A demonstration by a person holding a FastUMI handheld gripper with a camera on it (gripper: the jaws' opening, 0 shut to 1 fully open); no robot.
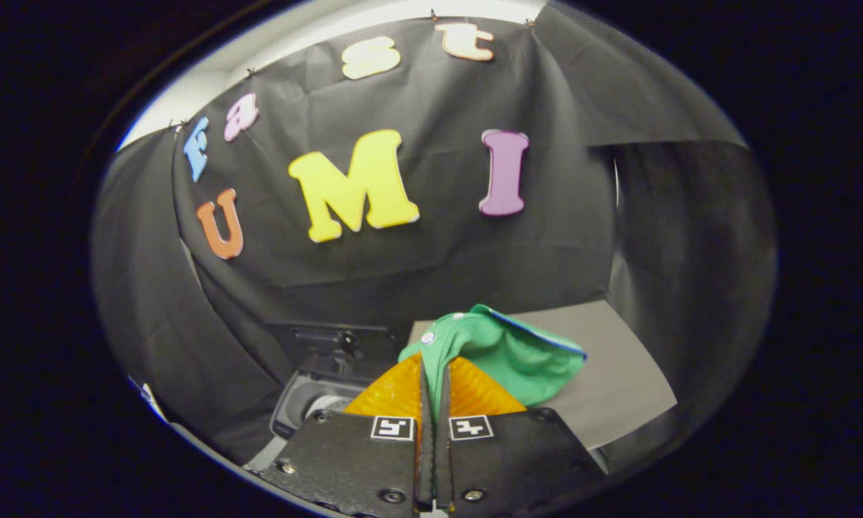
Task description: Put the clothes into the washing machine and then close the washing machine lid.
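Note:
A green garment (507,352) with a blue edge and small snaps hangs bunched from my gripper (435,374), lifted clear of the grey tabletop (618,374). Both fingers are pressed together on a fold of it, and the cloth spills up and to the right over the fingertips. Below and to the left of the fingers stands the small washing machine (309,399). Its dark lid (330,338) is tipped up at the back and its round drum opening (323,404) shows, partly hidden by my left finger.
The grey tabletop reaches to the right behind the garment, its front corner near my right finger. Black cloth walls close the booth behind and on both sides.

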